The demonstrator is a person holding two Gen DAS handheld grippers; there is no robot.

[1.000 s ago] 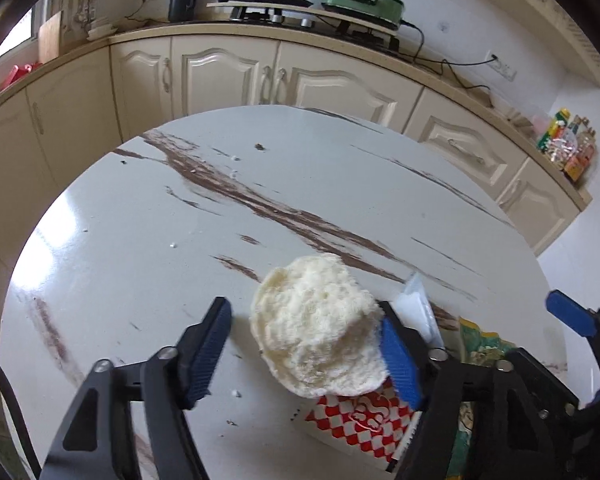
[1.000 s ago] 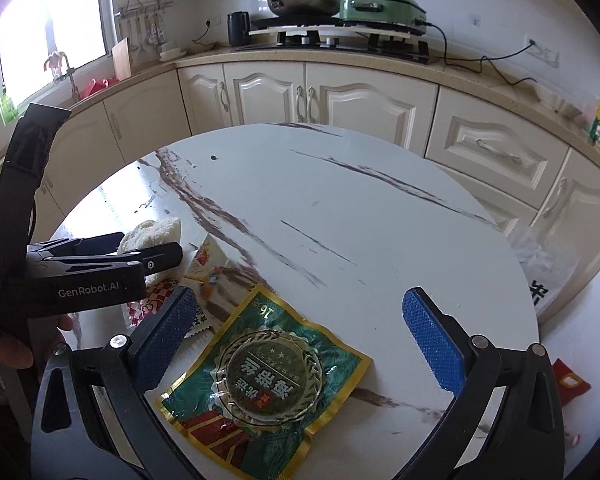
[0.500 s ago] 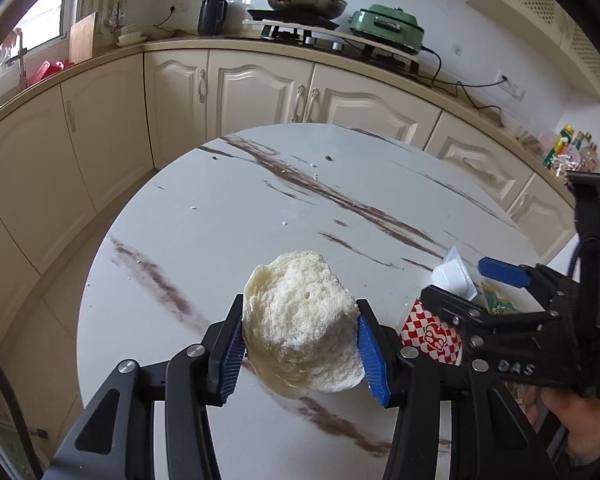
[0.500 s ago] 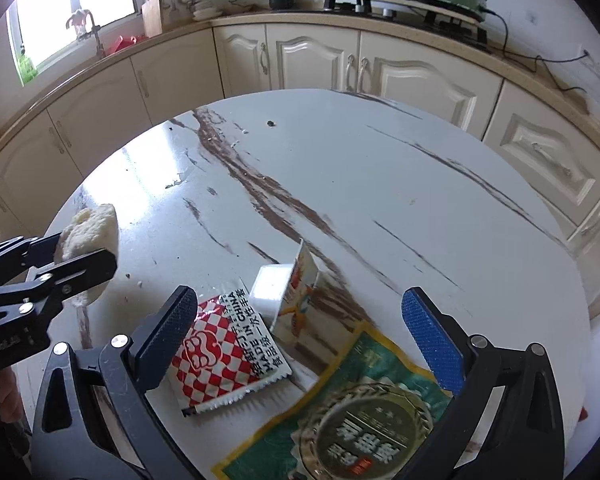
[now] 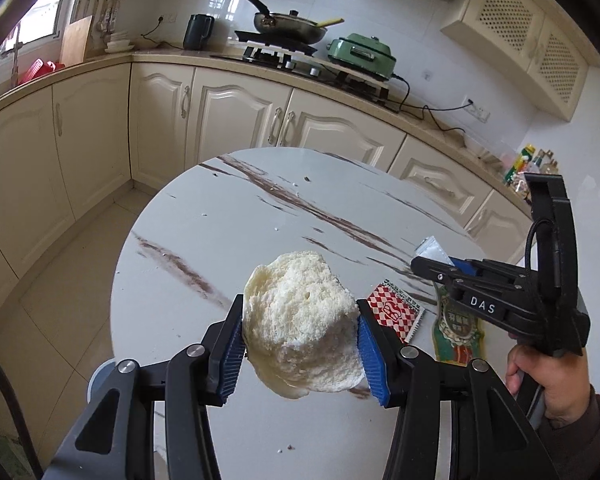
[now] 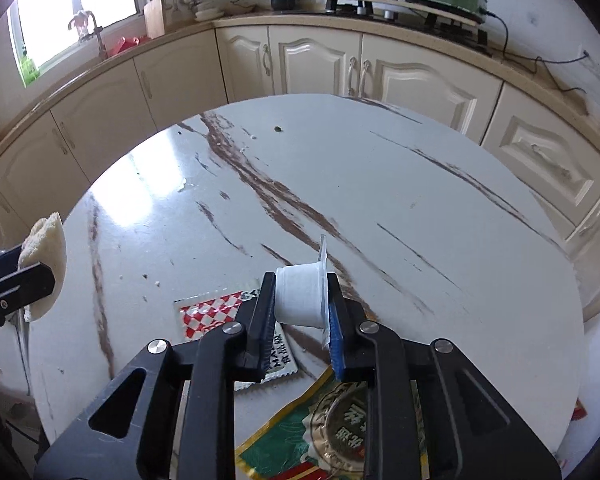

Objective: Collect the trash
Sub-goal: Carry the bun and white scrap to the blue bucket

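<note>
- A small white cup, free on the table half a second ago, now sits clamped between the right gripper pads, its peeled lid sticking up at 12 o'clock.
- The left gripper, lifted higher, keeps the torn bread piece pinched above the marble table.
- Two items are secured; the checkered wrapper at 8 o'clock of the cup and the green packet at 6 o'clock remain.

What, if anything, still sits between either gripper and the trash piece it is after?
Nothing visible. The left gripper is shut on the bread piece, and the right gripper is shut on the white plastic cup. No bin shows in either view.
</note>
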